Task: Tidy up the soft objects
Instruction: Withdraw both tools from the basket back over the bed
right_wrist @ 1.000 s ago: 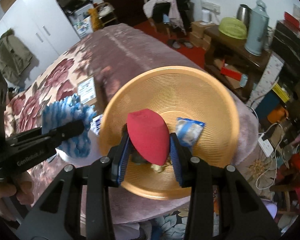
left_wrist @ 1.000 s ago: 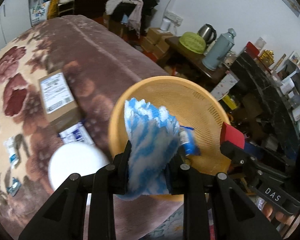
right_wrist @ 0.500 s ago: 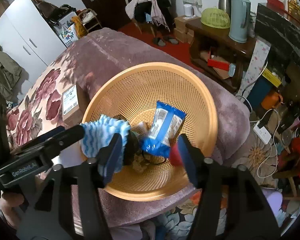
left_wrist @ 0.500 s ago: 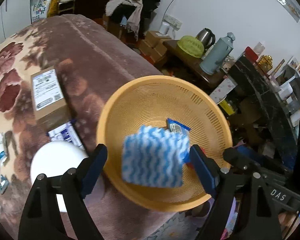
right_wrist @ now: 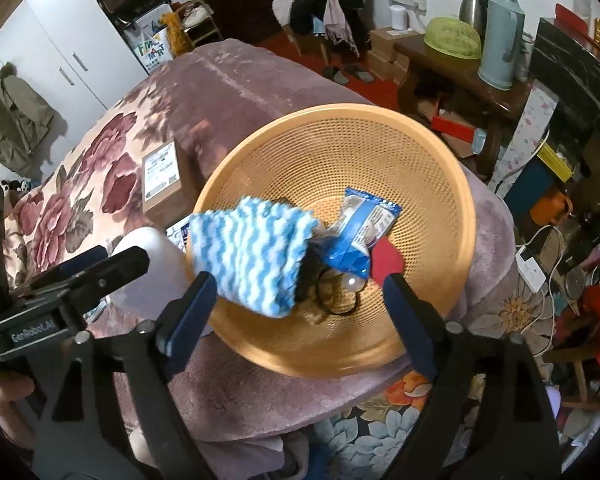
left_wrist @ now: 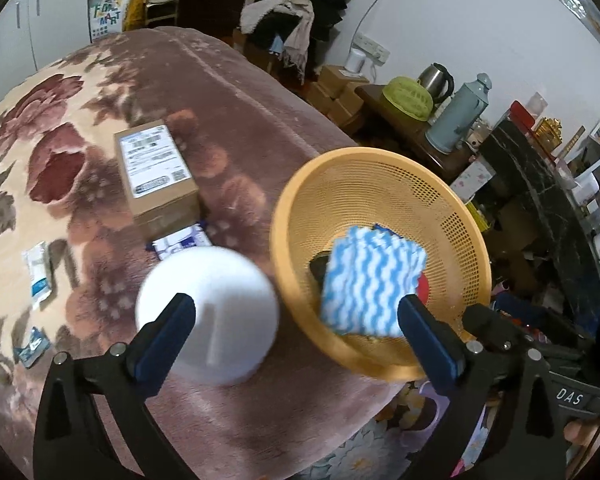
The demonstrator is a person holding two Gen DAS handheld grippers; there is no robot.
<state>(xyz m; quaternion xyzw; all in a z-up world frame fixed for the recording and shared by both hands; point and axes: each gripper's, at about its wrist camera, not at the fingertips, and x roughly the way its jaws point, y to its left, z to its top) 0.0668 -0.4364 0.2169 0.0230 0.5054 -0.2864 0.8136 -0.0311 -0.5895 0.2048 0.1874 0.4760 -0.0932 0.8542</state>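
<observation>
Blue-and-white wavy fluffy cloth [right_wrist: 256, 256] lies in the round orange plastic basket [right_wrist: 432, 168], at about 9 o'clock inside it, beside a blue snack packet [right_wrist: 360, 236] and a red soft piece [right_wrist: 386, 260]. Both the left gripper [left_wrist: 296, 332] and the right gripper [right_wrist: 300, 304] have their fingers spread wide and hold nothing. At 9 o'clock from the basket sits a white round lump [left_wrist: 208, 312] on the flowery blanket [left_wrist: 60, 152].

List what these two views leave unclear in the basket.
- Dark items under the blue-white cloth: mostly covered by it, both views.
- Red sponge: partly hidden by the right gripper finger and snack packet.
- Basket near rim: motion-blurred, left wrist view.
</observation>
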